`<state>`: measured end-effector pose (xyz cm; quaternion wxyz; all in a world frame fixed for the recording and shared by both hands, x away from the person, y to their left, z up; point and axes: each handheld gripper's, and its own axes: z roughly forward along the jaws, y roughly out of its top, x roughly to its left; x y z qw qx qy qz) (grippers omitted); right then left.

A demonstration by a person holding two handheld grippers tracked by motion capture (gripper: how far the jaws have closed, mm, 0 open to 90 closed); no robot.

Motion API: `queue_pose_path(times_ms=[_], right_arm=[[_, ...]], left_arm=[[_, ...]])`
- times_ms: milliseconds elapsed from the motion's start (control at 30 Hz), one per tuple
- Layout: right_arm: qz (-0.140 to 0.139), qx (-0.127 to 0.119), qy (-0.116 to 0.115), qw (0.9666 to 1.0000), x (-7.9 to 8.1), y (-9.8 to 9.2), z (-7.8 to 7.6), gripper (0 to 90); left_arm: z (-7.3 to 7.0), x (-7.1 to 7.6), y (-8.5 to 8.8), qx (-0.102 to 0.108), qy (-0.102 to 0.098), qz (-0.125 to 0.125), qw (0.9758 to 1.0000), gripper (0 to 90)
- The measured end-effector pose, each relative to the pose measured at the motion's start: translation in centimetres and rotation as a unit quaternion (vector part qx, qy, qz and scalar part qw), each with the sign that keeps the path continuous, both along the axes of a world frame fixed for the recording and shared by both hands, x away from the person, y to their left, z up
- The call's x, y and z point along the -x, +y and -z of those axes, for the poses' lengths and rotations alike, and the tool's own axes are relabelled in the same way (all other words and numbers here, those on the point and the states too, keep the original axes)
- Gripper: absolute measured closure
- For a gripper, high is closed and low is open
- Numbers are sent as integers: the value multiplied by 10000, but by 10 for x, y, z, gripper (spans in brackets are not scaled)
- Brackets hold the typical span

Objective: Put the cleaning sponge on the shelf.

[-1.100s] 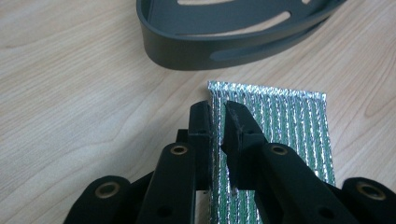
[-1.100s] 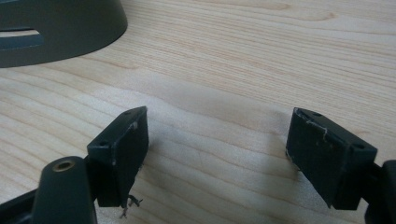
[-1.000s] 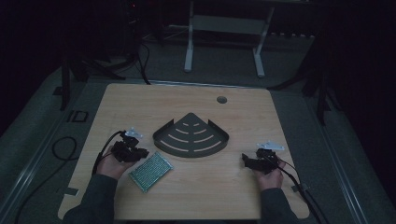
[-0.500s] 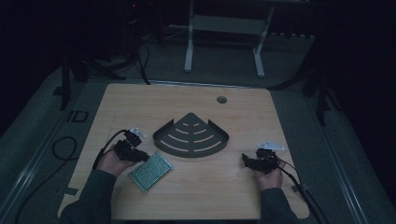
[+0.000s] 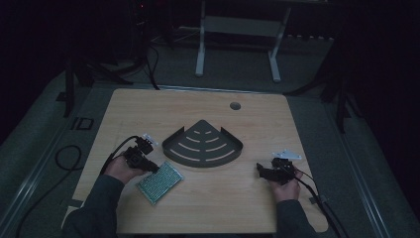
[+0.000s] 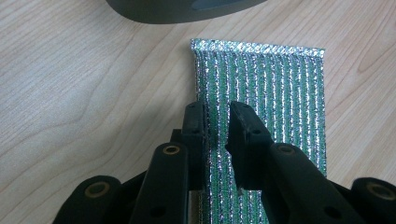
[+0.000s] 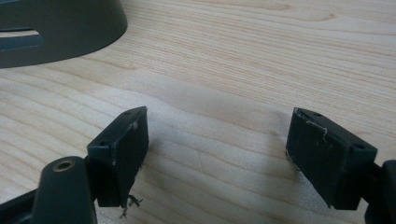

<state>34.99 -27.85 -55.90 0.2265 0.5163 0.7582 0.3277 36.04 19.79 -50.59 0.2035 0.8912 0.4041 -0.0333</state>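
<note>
Left claw [image 6: 217, 122] pinching the green pad [image 6: 275, 88] lower left, likely lift next; right claw [image 7: 217, 156] spread, idle on worktop [image 7: 261, 56].

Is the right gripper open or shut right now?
Open. In the right gripper view, the right gripper's jaws stand wide apart with bare wooden table between them, holding nothing.

Green-silver ribbed pad [image 6: 261, 88] flat on table, w/ dark fan-shaped tray [image 5: 203, 146] just beside.
</note>
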Motion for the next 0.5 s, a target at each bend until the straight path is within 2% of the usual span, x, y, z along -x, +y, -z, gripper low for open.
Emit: queue_pose_path(times_ms=[167, 333, 500], right_arm=[[-1, 2, 0, 10000, 0, 0, 0, 205], [-1, 2, 0, 10000, 0, 0, 0, 205], [0, 1, -1, 10000, 0, 0, 0, 206]], left_arm=[[1, -3, -1, -26, 84, 100, 9999, 769], [4, -5, -1, -118, 168, 66, 9998, 764], [8, -6, -2, -117, 259, 56, 9996, 764]])
